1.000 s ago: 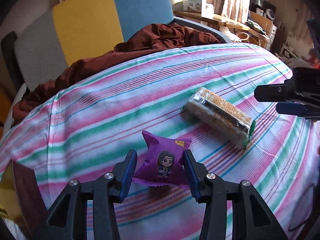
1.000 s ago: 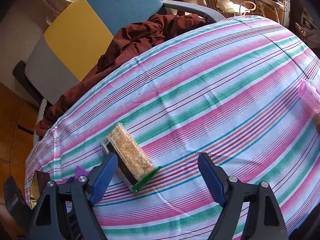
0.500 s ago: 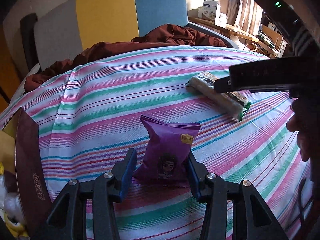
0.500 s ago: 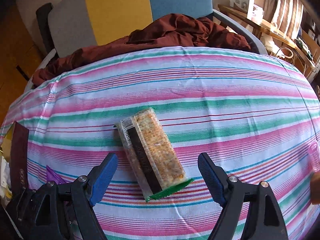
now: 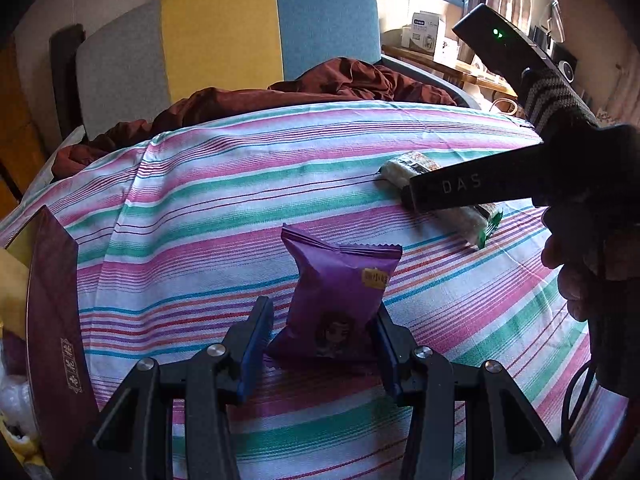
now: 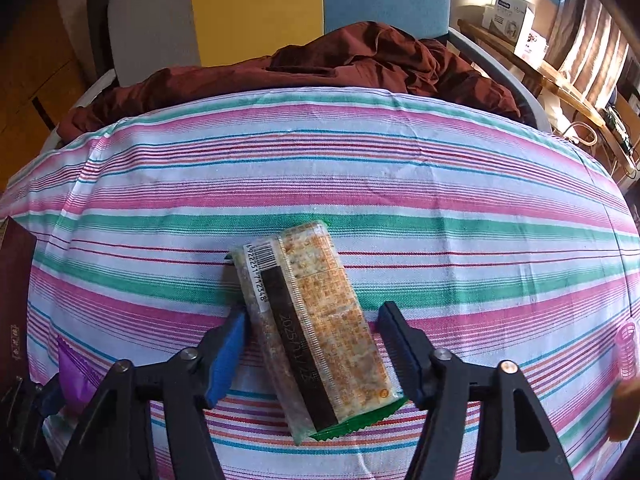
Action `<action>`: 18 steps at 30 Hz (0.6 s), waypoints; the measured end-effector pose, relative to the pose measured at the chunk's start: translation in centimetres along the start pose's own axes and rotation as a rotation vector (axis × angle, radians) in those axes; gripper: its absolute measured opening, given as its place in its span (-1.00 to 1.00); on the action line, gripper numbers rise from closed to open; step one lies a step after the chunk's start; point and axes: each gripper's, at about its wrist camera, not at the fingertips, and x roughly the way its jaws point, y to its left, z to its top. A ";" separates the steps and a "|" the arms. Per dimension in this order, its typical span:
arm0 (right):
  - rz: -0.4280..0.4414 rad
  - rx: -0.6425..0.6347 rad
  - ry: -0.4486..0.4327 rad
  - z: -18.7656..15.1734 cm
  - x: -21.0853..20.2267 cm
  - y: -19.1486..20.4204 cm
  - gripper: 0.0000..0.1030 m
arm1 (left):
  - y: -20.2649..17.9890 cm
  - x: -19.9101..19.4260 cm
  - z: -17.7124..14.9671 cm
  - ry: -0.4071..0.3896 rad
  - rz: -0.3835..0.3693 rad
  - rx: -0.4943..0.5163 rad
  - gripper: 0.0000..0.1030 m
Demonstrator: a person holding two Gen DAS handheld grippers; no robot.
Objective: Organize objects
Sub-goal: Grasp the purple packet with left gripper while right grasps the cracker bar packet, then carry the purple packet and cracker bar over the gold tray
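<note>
The left tool (image 5: 322, 344) at the bottom centre of its view is closed narrow on an upright purple snack packet (image 5: 340, 300), while the right tool (image 6: 312, 344) stands wide with its blue fingers either side of a long cracker pack (image 6: 312, 328) lying flat, not pinching it. Only the right view shows the pack's barcode and date print; the left view has it at the right, half hidden. Both rest on a pink-and-green striped worktop (image 6: 440, 184), with a brown cloth (image 6: 360, 68) and colour-block chair (image 5: 224, 40) beyond.
</note>
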 end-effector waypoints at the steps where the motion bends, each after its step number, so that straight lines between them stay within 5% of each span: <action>1: -0.001 -0.008 0.004 0.0 0.0 0.1 0.05 | -0.1 0.0 0.0 -0.001 0.002 0.001 -0.05; 18: -0.001 -0.066 0.033 -0.6 -0.3 0.9 -0.05 | -0.3 -0.4 -0.1 0.006 0.041 0.019 -0.08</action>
